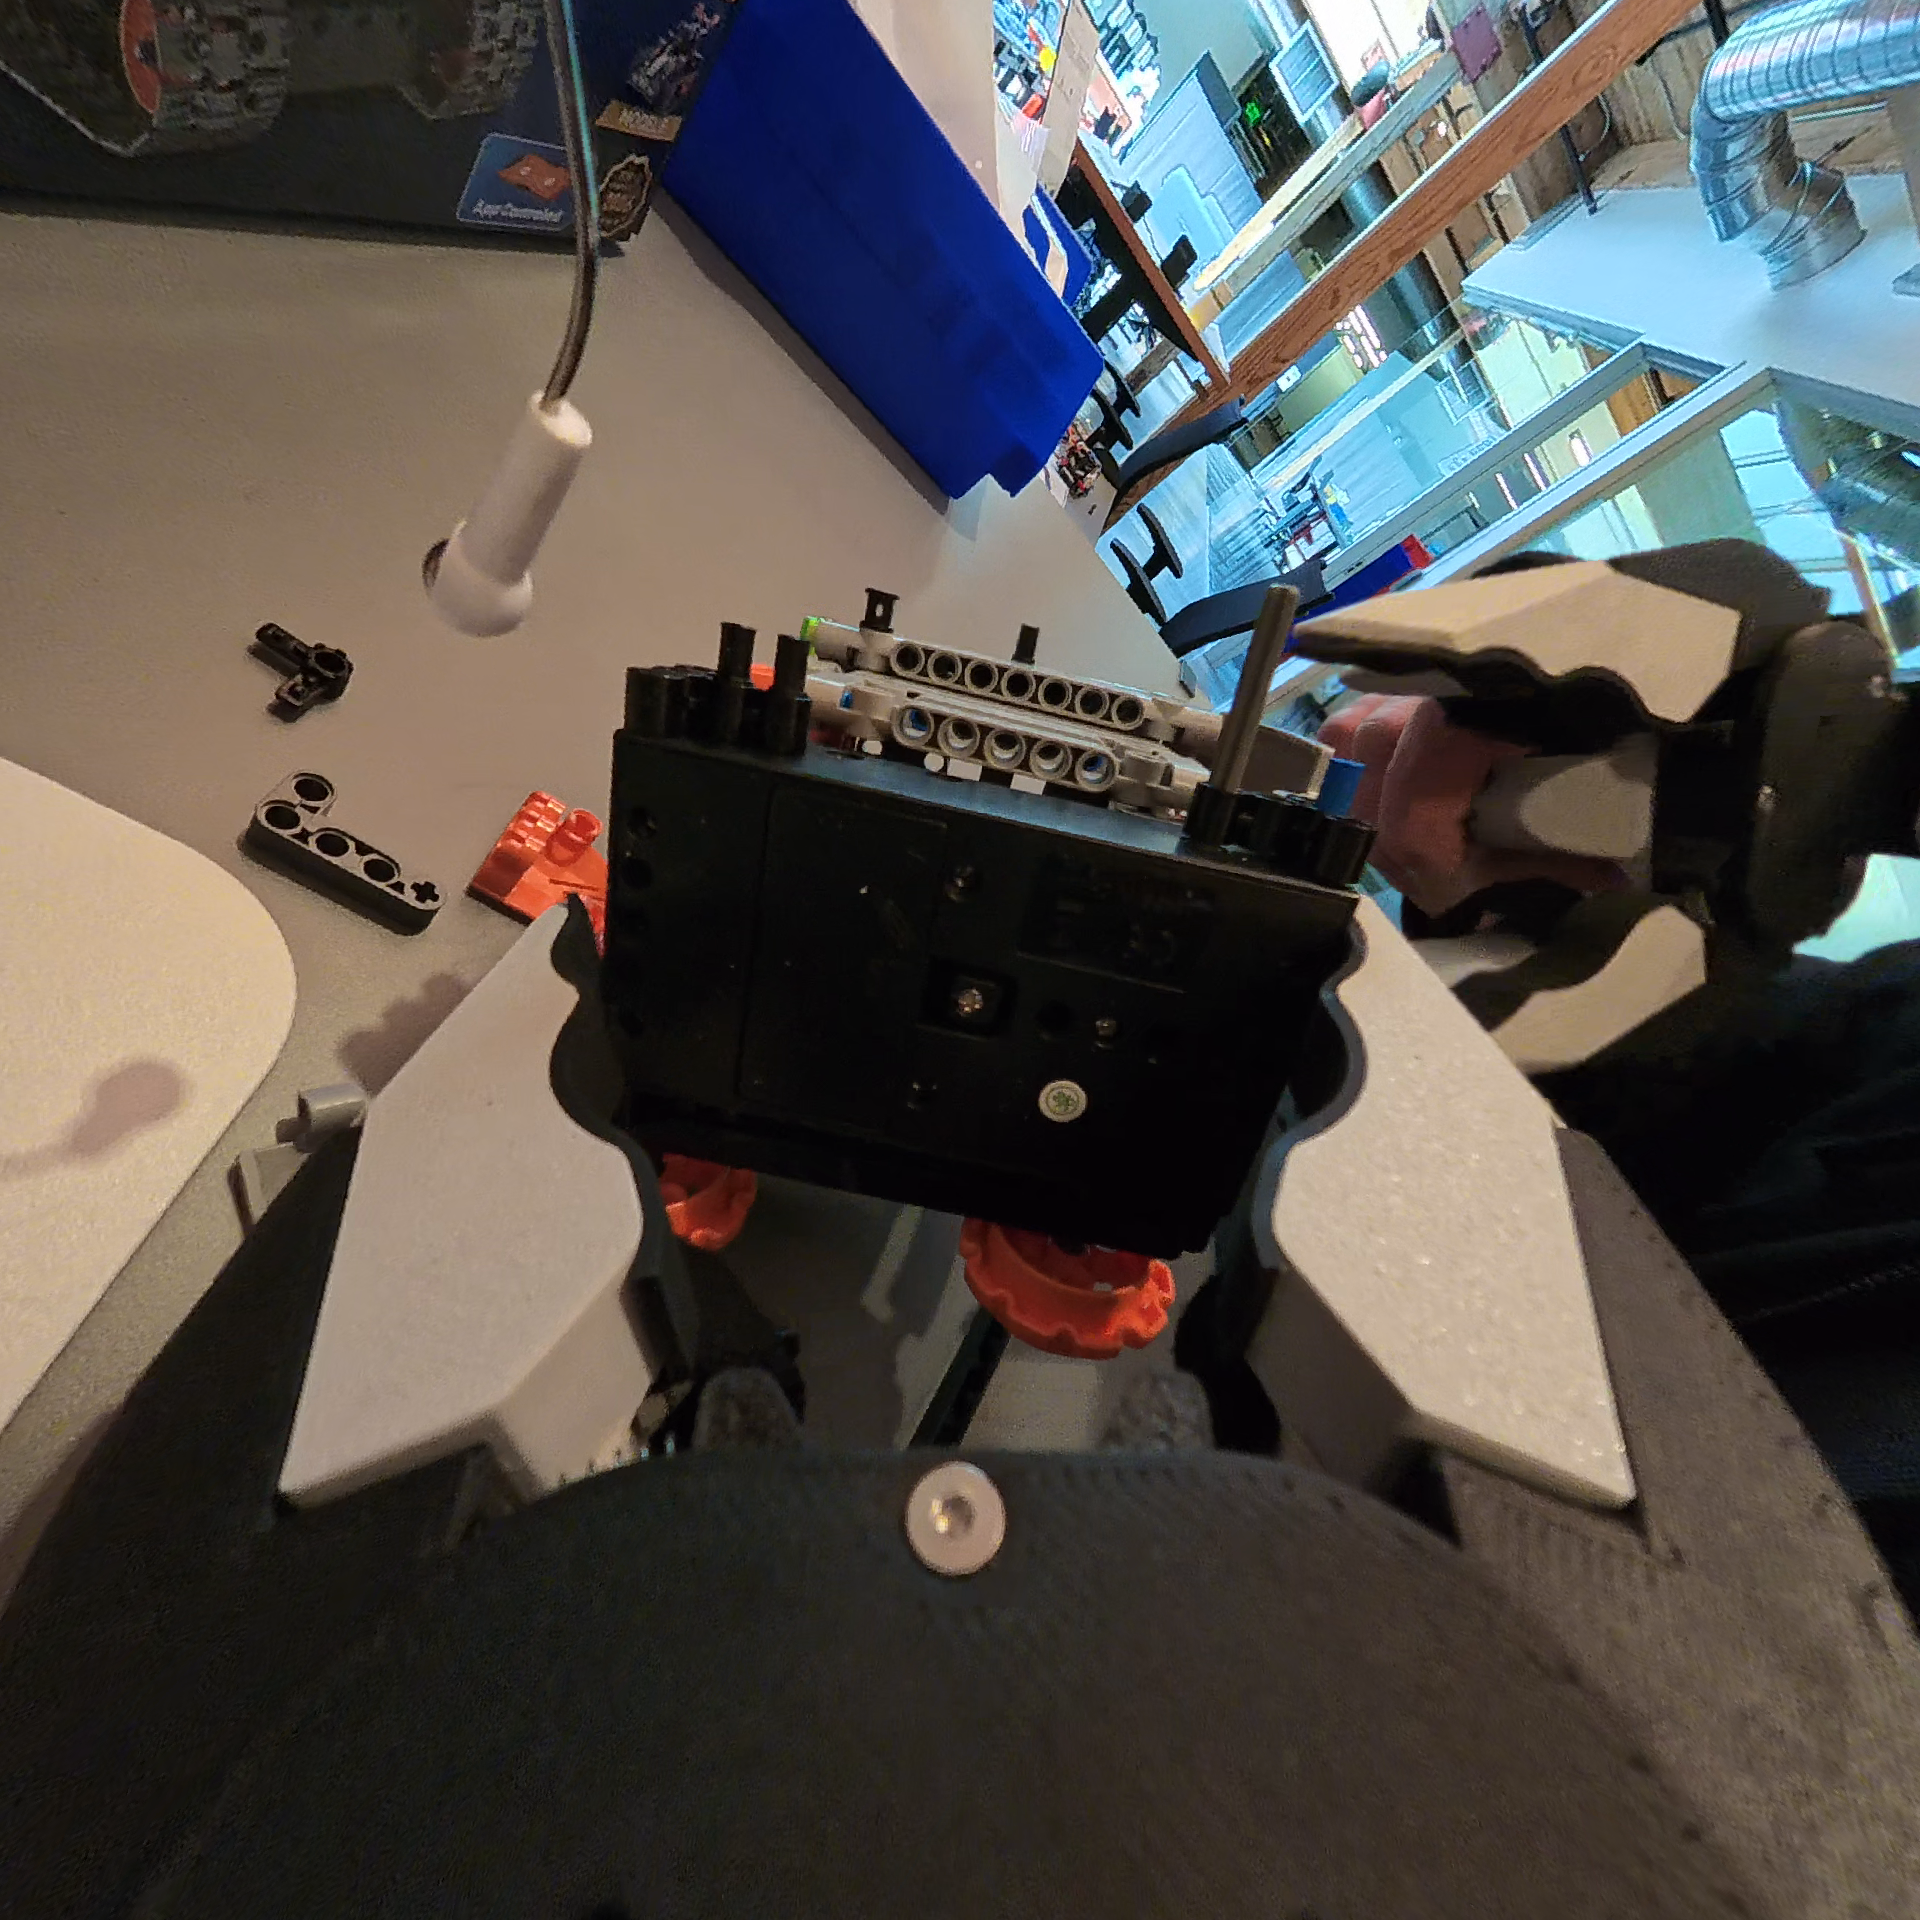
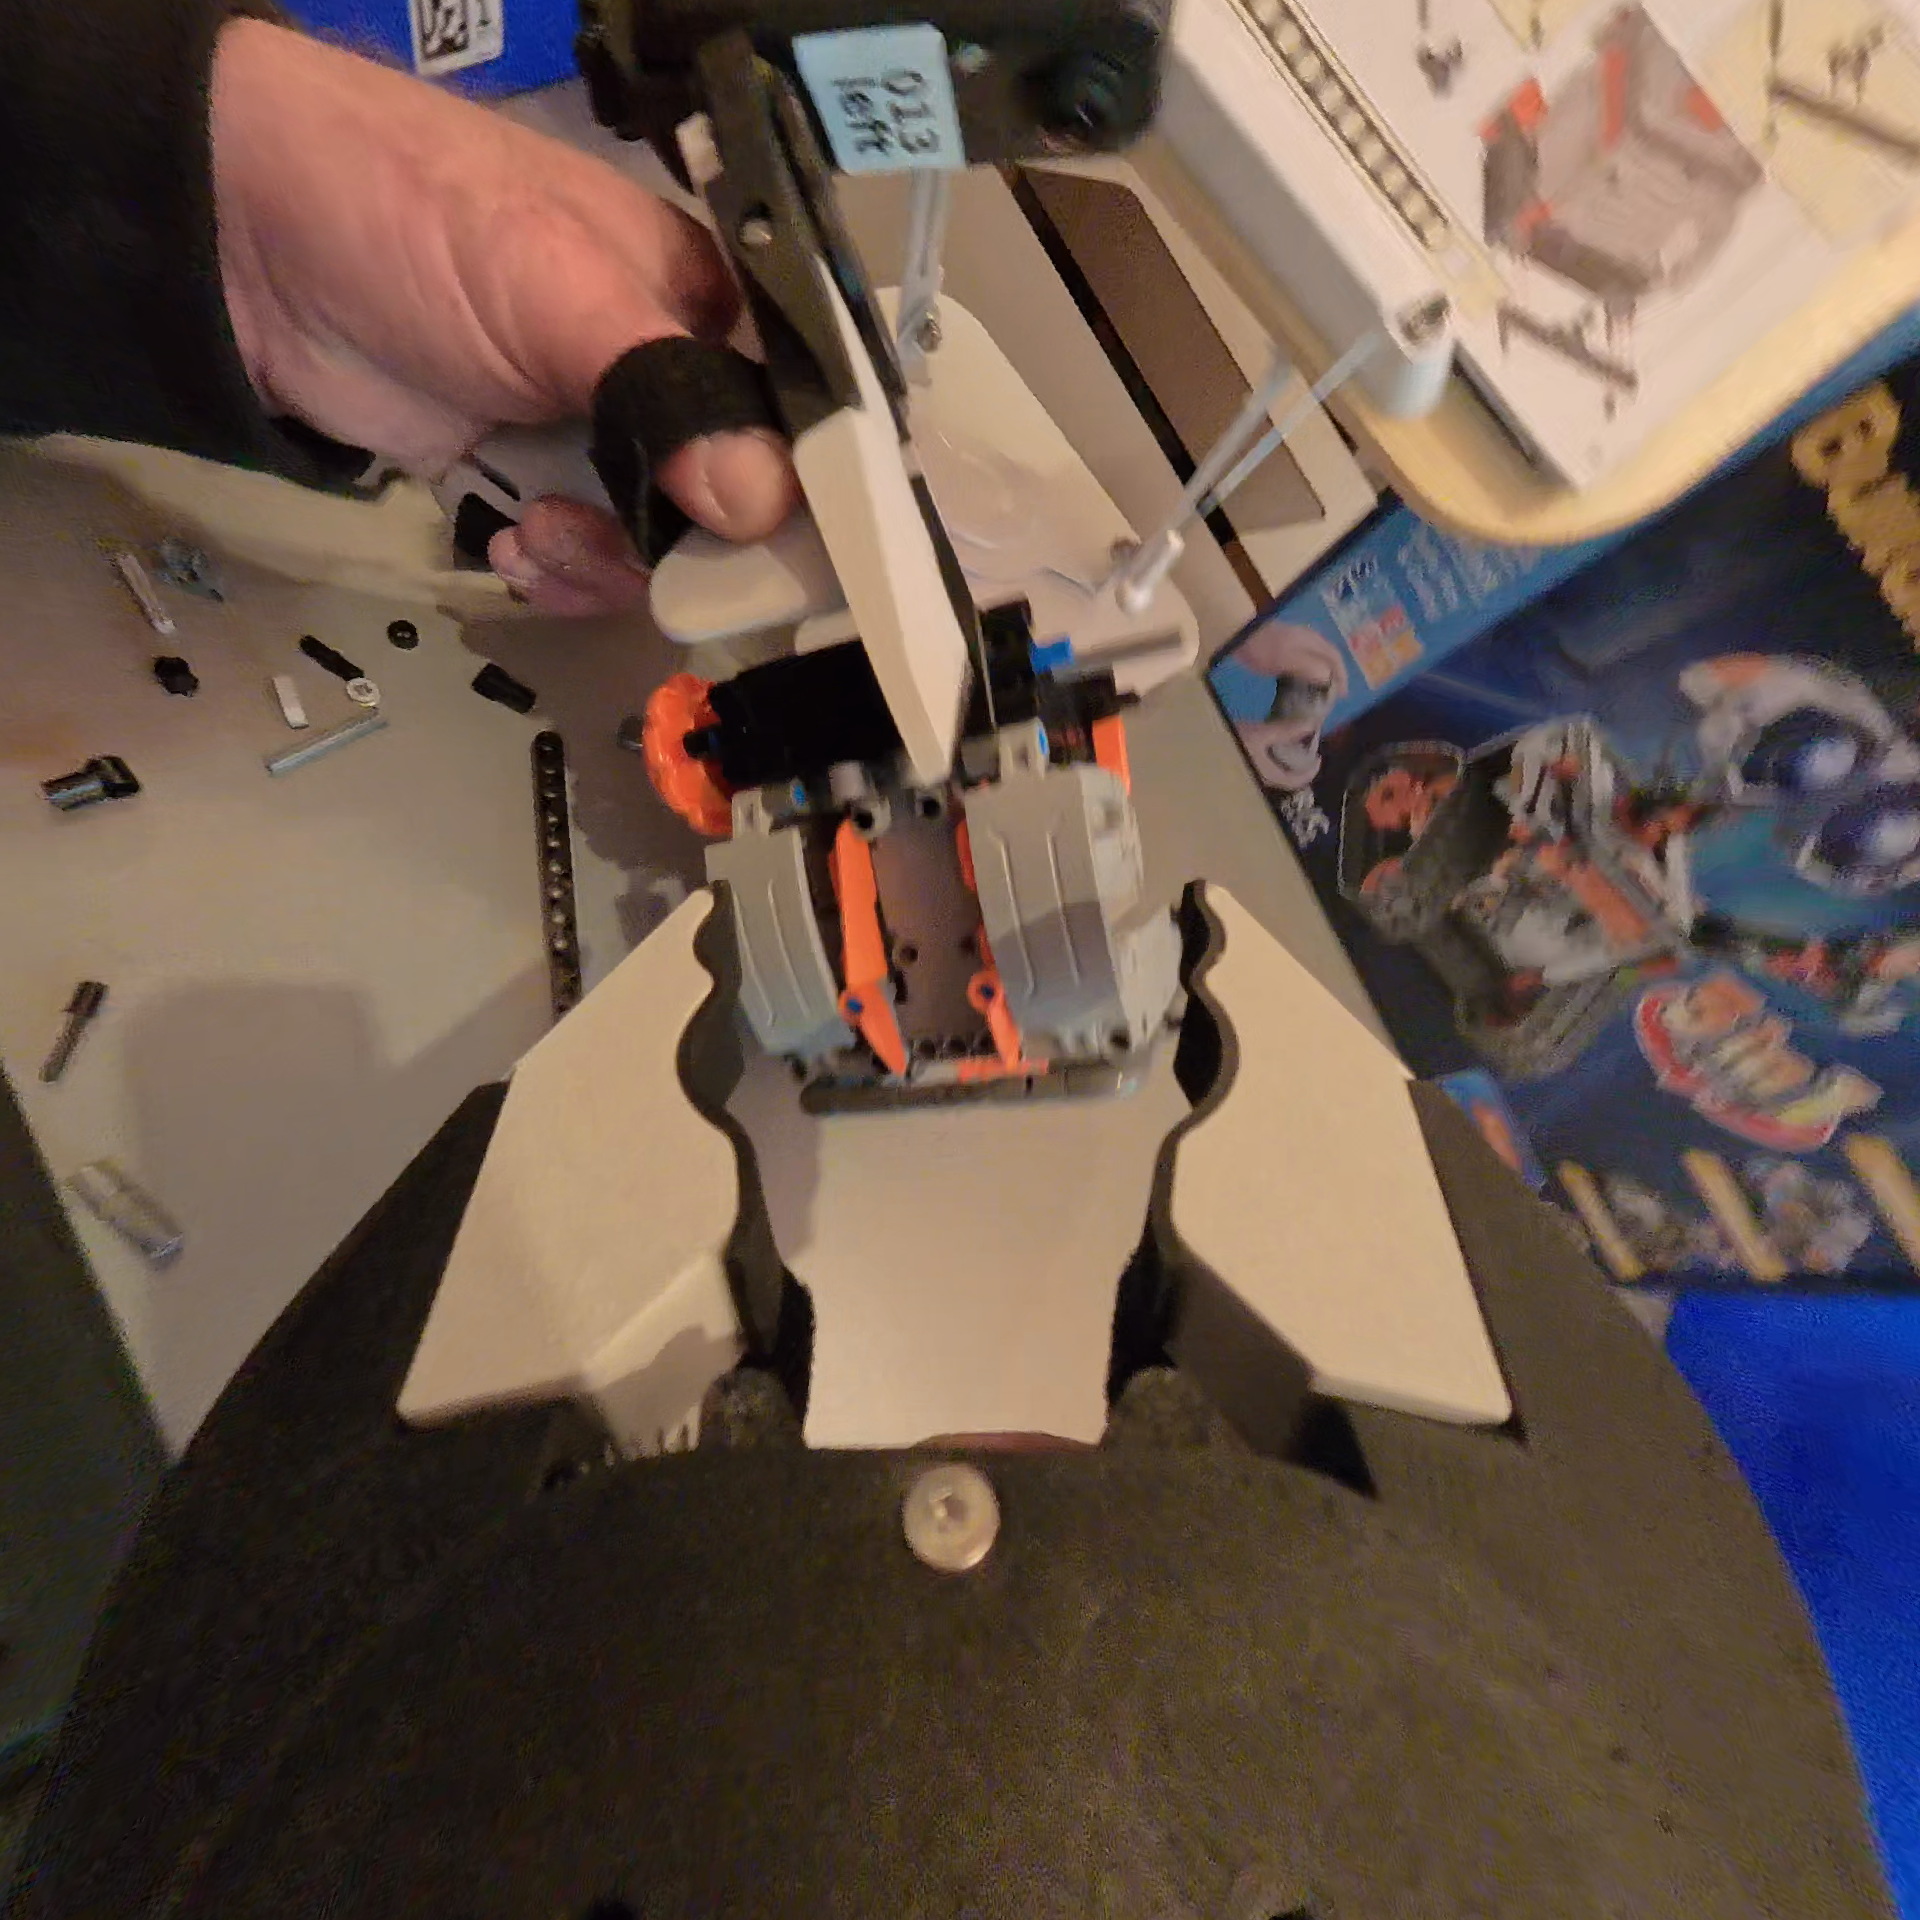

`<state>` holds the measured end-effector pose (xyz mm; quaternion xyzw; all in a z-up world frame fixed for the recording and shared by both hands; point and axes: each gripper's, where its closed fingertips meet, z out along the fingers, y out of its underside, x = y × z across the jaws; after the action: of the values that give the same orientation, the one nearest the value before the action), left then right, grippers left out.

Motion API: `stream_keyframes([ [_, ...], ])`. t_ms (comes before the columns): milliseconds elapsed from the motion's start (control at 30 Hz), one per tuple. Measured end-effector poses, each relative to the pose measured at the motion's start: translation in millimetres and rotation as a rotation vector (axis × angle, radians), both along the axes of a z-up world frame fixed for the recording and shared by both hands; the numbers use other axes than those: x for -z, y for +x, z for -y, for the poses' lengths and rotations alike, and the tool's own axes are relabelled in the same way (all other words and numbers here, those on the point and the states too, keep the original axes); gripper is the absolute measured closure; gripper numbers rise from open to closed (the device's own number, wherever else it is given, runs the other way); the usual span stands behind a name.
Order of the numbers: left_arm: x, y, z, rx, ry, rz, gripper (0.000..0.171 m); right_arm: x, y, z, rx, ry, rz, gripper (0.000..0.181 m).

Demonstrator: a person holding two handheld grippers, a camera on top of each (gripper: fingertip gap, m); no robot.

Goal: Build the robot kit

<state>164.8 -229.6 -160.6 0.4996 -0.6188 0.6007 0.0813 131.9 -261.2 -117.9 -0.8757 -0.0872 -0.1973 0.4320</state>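
A building-brick model is held between both grippers above the grey table [image 1: 260, 416]. In the left wrist view my left gripper [image 1: 961, 925] is shut on the model's black box [image 1: 935, 997]. Grey holed beams [image 1: 1008, 707] and an upright grey axle [image 1: 1252, 696] sit on top, and orange wheels [image 1: 1060, 1299] sit below. In the right wrist view my right gripper [image 2: 951, 914] has its fingertips against both sides of the model's grey and orange end [image 2: 1039, 935]. A left gripper finger [image 2: 894, 582] comes in from above. A right gripper finger [image 1: 1538, 634] shows at the right.
Loose parts lie on the table: a black L-beam [image 1: 343, 852], a small black connector [image 1: 307, 670], an orange piece [image 1: 540, 852], pins and axles [image 2: 312, 743] and a long black beam [image 2: 556, 873]. A blue bin [image 1: 883, 239], the printed set box [image 2: 1610, 883] and a booklet stand [image 2: 1558, 208] border the space.
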Motion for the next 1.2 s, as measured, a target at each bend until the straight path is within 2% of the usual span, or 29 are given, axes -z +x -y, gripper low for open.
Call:
stream_keyframes([
  [67,0.6,1.7,-1.6,-0.010,0.021,0.017,0.039,4.5,7.8,16.4,0.081,0.025,-0.072,0.099],
  [200,2.1,2.4,1.2,-0.009,0.061,0.038,0.039,34.4,21.2,35.5,0.211,-0.001,-0.187,0.103],
  [300,3.5,0.7,5.3,0.005,0.092,0.047,0.039,43.0,29.4,35.4,0.220,0.013,-0.236,0.116],
  [400,7.1,-1.4,8.8,0.013,0.161,0.061,0.039,49.3,36.4,34.6,0.214,-0.003,-0.264,0.118],
  [500,9.8,-3.0,8.1,0.013,0.212,0.061,0.039,50.7,38.7,34.4,0.172,-0.009,-0.280,0.127],
  [700,19.5,-5.8,13.0,-0.055,0.377,0.080,0.040,63.4,56.0,40.1,0.126,-0.056,-0.311,0.129],
  [767,21.4,-8.9,14.7,-0.076,0.412,0.070,0.047,67.6,64.4,42.3,0.123,-0.058,-0.309,0.139],
  [867,23.3,-16.6,22.8,-0.085,0.427,0.073,0.062,72.3,73.3,40.3,0.120,-0.046,-0.348,0.131],
  [967,32.6,-27.7,32.3,-0.057,0.469,0.071,0.072,74.6,77.1,40.5,0.109,-0.063,-0.322,0.138],
  [1033,31.5,-33.7,37.2,-0.044,0.427,0.069,0.073,73.7,77.8,43.8,0.117,-0.068,-0.338,0.137],
  [1100,31.6,-37.6,33.2,-0.048,0.425,0.077,0.083,70.2,77.6,50.1,0.130,-0.064,-0.344,0.142],
  [1200,30.3,-41.4,28.9,-0.057,0.389,0.071,0.091,65.4,69.4,60.4,0.146,-0.032,-0.428,0.136],
])
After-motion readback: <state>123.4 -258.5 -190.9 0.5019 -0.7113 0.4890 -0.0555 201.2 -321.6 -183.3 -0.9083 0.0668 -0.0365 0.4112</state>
